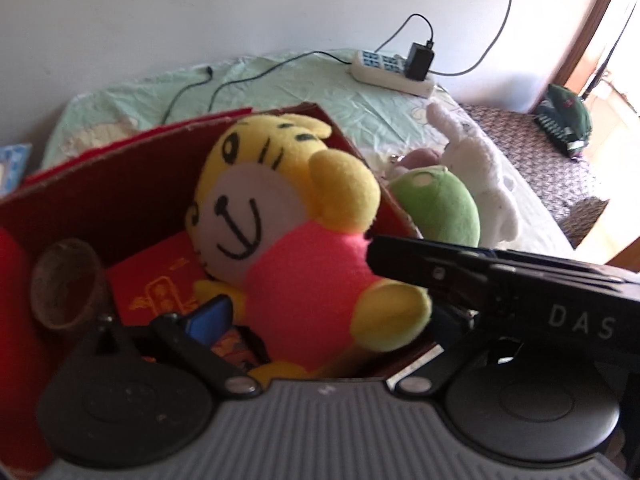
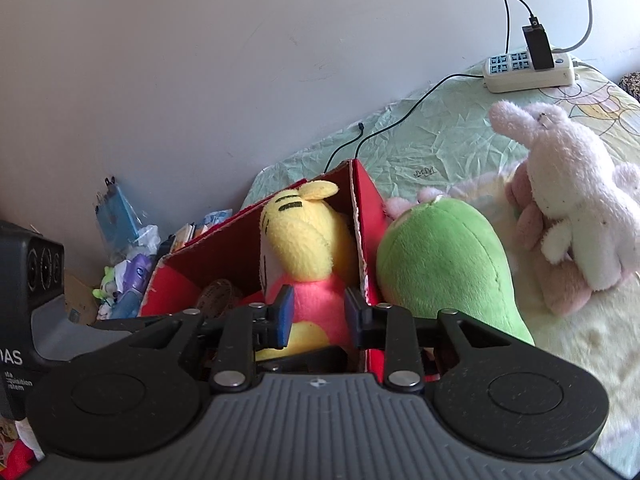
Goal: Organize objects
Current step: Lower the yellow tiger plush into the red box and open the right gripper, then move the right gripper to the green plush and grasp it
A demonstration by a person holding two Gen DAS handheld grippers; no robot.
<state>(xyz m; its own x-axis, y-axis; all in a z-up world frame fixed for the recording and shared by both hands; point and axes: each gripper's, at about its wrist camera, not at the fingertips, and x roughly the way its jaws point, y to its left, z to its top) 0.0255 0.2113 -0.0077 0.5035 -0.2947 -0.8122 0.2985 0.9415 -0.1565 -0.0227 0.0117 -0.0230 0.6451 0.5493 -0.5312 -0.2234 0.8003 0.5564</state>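
Observation:
A yellow tiger plush in a pink shirt (image 1: 280,240) sits in a red cardboard box (image 1: 100,184) on the bed. It also shows in the right wrist view (image 2: 308,248), inside the box (image 2: 366,208). My right gripper (image 2: 318,314) is shut on the plush's pink body, one blue pad (image 2: 285,316) on each side. My left gripper (image 1: 320,320) is open; its left blue pad (image 1: 210,316) lies beside the plush and its right finger is hidden behind the right gripper's body (image 1: 500,280). A green plush (image 2: 444,264) and a white-pink bunny plush (image 2: 572,200) lie right of the box.
A brown cup (image 1: 66,284) and a red booklet (image 1: 160,280) lie in the box. A power strip with charger and cables (image 2: 528,66) sits at the bed's far edge by the wall. Clutter (image 2: 124,248) is piled left of the box. A dark green item (image 1: 564,120) lies far right.

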